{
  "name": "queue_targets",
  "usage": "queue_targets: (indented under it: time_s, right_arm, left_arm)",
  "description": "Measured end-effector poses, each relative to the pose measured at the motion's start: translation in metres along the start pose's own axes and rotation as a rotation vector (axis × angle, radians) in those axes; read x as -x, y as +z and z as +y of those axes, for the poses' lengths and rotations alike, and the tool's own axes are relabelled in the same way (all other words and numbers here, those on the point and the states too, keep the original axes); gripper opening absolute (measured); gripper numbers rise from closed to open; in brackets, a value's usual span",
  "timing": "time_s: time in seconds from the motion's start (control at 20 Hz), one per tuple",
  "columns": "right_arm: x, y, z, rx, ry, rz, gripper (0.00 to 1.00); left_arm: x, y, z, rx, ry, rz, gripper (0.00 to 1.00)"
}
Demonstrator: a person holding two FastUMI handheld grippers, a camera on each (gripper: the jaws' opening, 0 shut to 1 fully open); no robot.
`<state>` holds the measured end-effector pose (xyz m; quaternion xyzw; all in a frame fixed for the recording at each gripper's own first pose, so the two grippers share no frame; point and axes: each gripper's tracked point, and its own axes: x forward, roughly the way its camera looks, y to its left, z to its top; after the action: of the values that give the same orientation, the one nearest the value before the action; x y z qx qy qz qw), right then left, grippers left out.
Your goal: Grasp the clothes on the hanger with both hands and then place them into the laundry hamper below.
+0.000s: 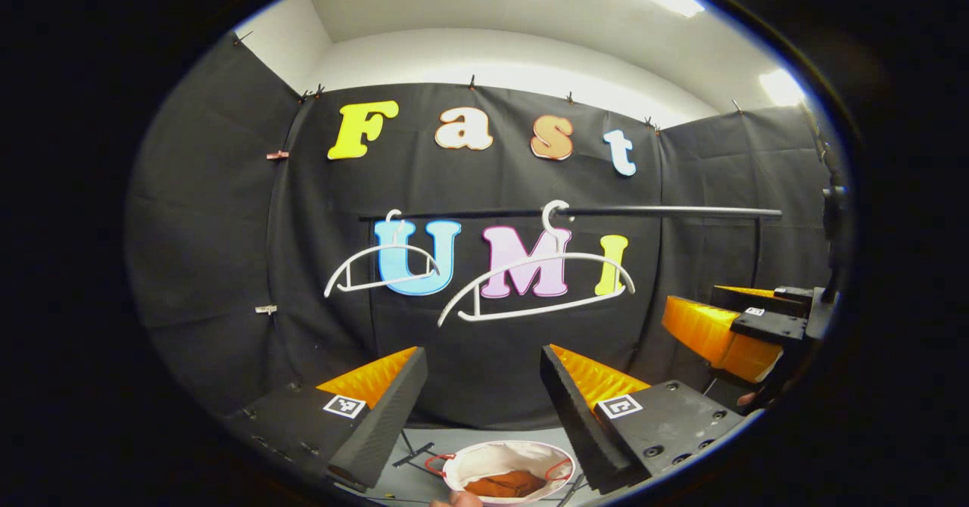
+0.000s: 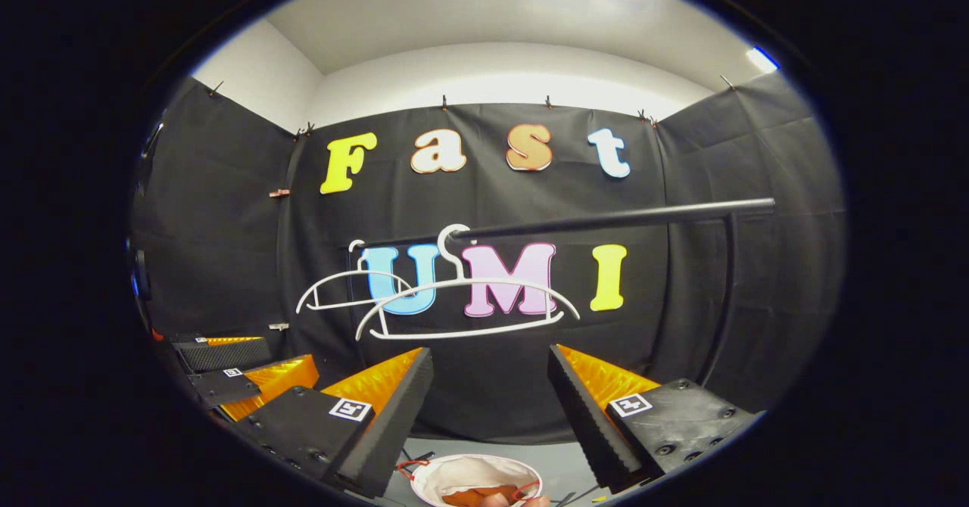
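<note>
Both my tools, left tool [image 1: 481,409] and right tool [image 2: 488,409], gape empty | hangers [image 1: 530,287] bare ahead | clothes [image 1: 507,483] in hamper [image 1: 507,458] below, between fingers.

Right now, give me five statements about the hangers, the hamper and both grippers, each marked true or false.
1. Both white hangers on the rail are bare. True.
2. The hamper is empty. False: an orange-brown garment lies inside.
3. The left gripper is open. True.
4. The right gripper is shut on a hanger. False: it is open, holding nothing.
5. Three hangers hang on the rail. False: two.
</note>
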<state>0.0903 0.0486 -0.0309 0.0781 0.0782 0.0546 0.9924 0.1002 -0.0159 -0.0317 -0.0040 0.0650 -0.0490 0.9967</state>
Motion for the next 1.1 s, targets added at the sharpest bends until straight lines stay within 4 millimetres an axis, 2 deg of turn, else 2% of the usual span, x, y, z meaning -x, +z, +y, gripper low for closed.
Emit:
queue_targets:
  time_s: [0.1,0.3,0.35,0.4,0.45,0.6,0.75,0.8,0.95,1.1]
  right_arm:
    - [0.004,0.006,0.002,0.002,-0.002,-0.018,0.98]
    - [0.008,0.01,0.005,-0.005,-0.002,-0.025,0.98]
    - [0.008,0.011,0.006,-0.003,0.001,-0.025,0.93]
    - [0.008,0.011,0.006,-0.001,0.002,-0.026,0.98]
    - [0.007,0.012,0.006,-0.003,0.004,-0.025,0.98]
    - [0.008,0.017,0.009,-0.025,0.012,-0.034,0.98]
    - [0.01,0.02,0.005,-0.014,0.014,-0.037,1.0]
    - [0.01,0.023,0.005,-0.011,0.015,-0.047,0.98]
    - [0.012,0.028,0.001,0.05,0.021,-0.068,1.0]
    - [0.014,0.035,0.002,0.076,0.037,-0.088,0.98]
  left_arm:
    - [0.002,0.011,-0.005,0.001,-0.01,-0.026,0.93]
    - [0.007,0.018,-0.003,0.009,-0.01,-0.056,0.93]
    - [0.007,0.019,-0.002,0.007,-0.005,-0.06,0.92]
    - [0.008,0.019,-0.001,0.005,0.0,-0.063,0.92]
    - [0.01,0.019,0.0,0.004,0.001,-0.062,0.95]
    - [0.012,0.021,0.002,0.011,0.009,-0.066,0.93]
    - [0.014,0.025,0.0,0.022,0.012,-0.072,0.95]
    - [0.015,0.027,-0.001,0.018,0.014,-0.077,0.95]
    - [0.015,0.026,0.001,-0.01,0.038,-0.094,0.93]
    - [0.017,0.015,0.003,-0.01,0.069,-0.064,0.95]
